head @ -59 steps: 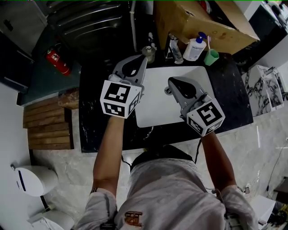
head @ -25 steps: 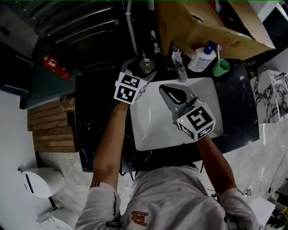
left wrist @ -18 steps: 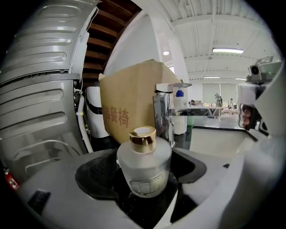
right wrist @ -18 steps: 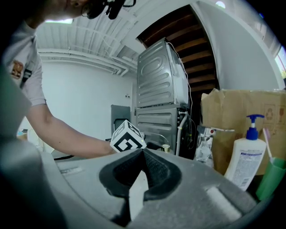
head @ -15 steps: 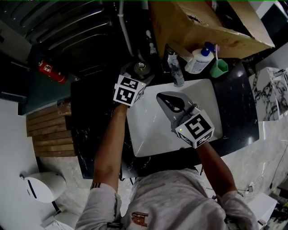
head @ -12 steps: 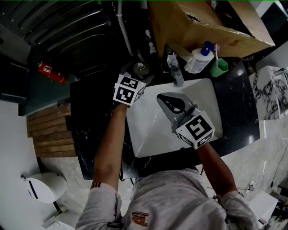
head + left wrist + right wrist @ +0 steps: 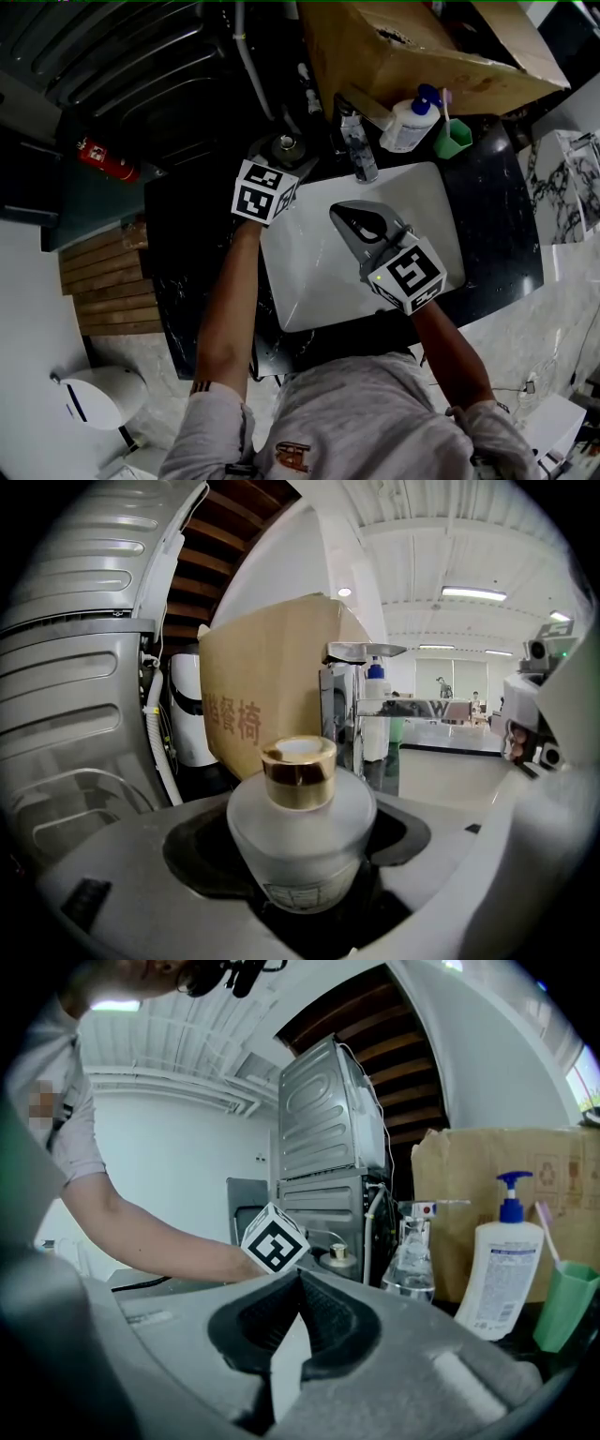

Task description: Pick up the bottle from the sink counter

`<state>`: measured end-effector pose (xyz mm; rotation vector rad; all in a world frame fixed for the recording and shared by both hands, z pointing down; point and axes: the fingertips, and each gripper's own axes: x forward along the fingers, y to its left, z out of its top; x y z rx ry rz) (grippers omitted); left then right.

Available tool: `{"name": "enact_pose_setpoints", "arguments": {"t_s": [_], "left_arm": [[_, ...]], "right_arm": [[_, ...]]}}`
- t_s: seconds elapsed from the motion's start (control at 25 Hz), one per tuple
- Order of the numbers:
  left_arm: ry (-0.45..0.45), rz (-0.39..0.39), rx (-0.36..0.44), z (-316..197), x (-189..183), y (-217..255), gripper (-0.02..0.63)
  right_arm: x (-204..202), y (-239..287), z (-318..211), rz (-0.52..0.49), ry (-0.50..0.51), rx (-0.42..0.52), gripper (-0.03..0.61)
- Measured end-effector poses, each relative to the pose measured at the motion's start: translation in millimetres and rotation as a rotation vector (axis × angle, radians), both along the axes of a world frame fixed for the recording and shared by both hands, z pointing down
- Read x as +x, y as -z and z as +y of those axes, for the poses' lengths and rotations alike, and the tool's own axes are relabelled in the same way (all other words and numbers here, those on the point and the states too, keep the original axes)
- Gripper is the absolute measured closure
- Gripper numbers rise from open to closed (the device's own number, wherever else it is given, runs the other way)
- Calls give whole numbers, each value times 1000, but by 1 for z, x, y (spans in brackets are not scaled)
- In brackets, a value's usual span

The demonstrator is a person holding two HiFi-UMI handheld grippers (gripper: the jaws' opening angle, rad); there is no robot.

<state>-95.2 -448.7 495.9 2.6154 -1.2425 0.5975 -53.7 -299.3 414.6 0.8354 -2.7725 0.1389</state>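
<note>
A squat frosted glass bottle (image 7: 300, 841) with a gold cap stands on the black counter at the sink's far left corner (image 7: 285, 142). My left gripper (image 7: 278, 151) reaches around it. The bottle stands in the hollow between the two jaws, with dark gaps showing at both sides, and the jaws are closing. My right gripper (image 7: 341, 210) hovers over the white basin (image 7: 314, 281), shut with nothing in it. In the right gripper view its tips (image 7: 298, 1277) meet, and the bottle (image 7: 337, 1255) shows far off beside the left gripper's marker cube.
A cardboard box (image 7: 412, 47) stands behind the sink. In front of it are a clear spray bottle (image 7: 354, 150), a white pump bottle (image 7: 405, 122) and a green cup (image 7: 454, 138). A red fire extinguisher (image 7: 103, 159) lies at the left.
My left gripper has moved forward from over the basin's left edge to the bottle and now has it between its jaws. The right gripper has stayed over the basin.
</note>
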Motion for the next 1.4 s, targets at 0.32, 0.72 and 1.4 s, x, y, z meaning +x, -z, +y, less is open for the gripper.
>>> {"name": "enact_pose_setpoints", "arguments": {"t_s": [0.32, 0.72, 1.4], "left_arm": [[34, 20, 8, 10, -2, 10, 281], [83, 64, 103, 51, -3, 70, 281], [123, 127, 233, 157, 9, 155, 280]], "right_arm": [[10, 8, -4, -12, -28, 12, 577], [19, 34, -4, -55, -44, 63, 577], [33, 91, 23, -111, -3, 186, 577]]}}
